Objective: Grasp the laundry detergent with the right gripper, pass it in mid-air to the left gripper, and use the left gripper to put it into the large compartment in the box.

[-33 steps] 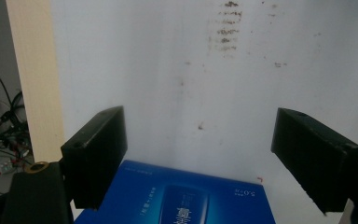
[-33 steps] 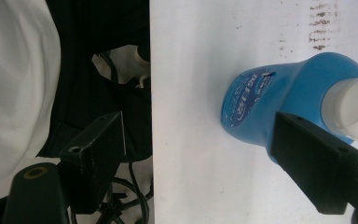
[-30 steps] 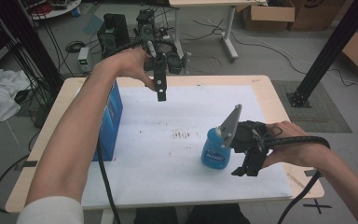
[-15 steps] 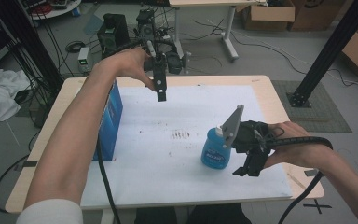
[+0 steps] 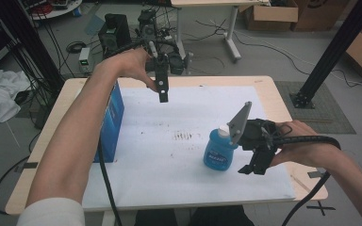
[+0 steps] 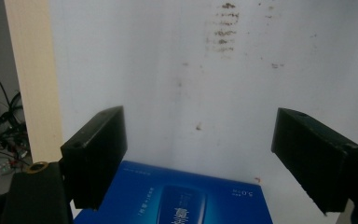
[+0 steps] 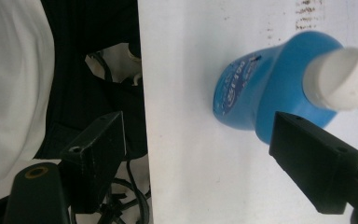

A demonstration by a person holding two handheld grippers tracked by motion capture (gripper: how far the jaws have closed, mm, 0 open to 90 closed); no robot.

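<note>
Blue plastic bottle (image 5: 219,151) with a white cap stands upright on the white sheet (image 5: 169,155) covering the counter (image 5: 283,101), at about 4 o'clock from the sheet's centre and near its front-right part. Right tongs (image 5: 252,155) sit just beside it at its 3 o'clock, jaws released and apart; in the right gripper view one jaw is next to the bottle's shoulder and the other hangs out past the counter edge, nothing between them. Can't tell from that close view whether the near jaw touches the bottle. Left tongs (image 5: 162,92) hang above the far side of the sheet at about 11 o'clock, pointing down, jaws spread wide and empty; blue box (image 5: 111,123) stands on the left edge of the sheet, its top showing below them in the left gripper view (image 6: 177,200). Handling guess: bottle looks like thin, smooth plastic, light to moderate depending on fill, likely to flex and slip if pinched hard on the round belly. Better grip is across the narrower shoulder just under the cap, jaws level, moderate squeeze; it has a broad base, so a side nudge should slide it rather than tip it.
</note>
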